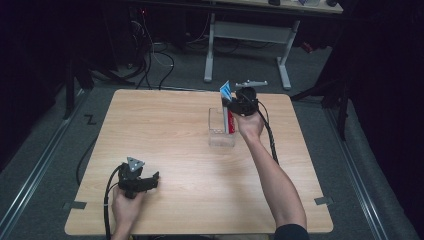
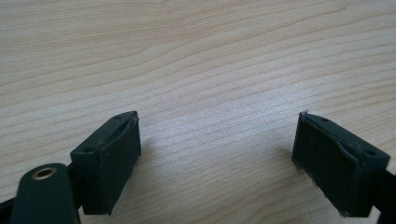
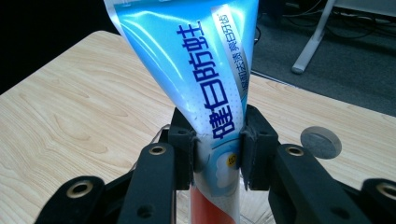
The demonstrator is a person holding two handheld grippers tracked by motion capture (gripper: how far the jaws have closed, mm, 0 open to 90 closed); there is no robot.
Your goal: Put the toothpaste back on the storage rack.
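High view: the right tool point(image 1: 239, 102) is at the far side of the worktop point(image 1: 165, 135), clamped on a blue-and-white tube point(image 1: 226, 93) that stands upright with its lower, red end inside a clear box point(image 1: 216, 131). The left tool point(image 1: 146, 180) rests near the front edge, well apart from the box and holding nothing.

Left gripper view: the left tool point(image 2: 215, 149) has its jaws spread wide, with bare wood between them — it is idle.

Right gripper view: the right tool point(image 3: 217, 144) pinches the tube point(image 3: 196, 60) about mid-length, pads pressed flat against both sides, with the crimped end fanning out above and the red part point(image 3: 212, 205) dropping toward the box rim below. A round grey disc point(image 3: 320, 142) lies on the worktop beside it.

The step in hand looks like setting the tube into the box — or drawing it out; I cannot tell which. Either way, it would be best to keep the tube upright and travel straight along its length, so the lower end does not catch a wall and tip the light box. The grip should stay firm but not harder, since the tube is soft and would buckle. The free left tool could steady the box.
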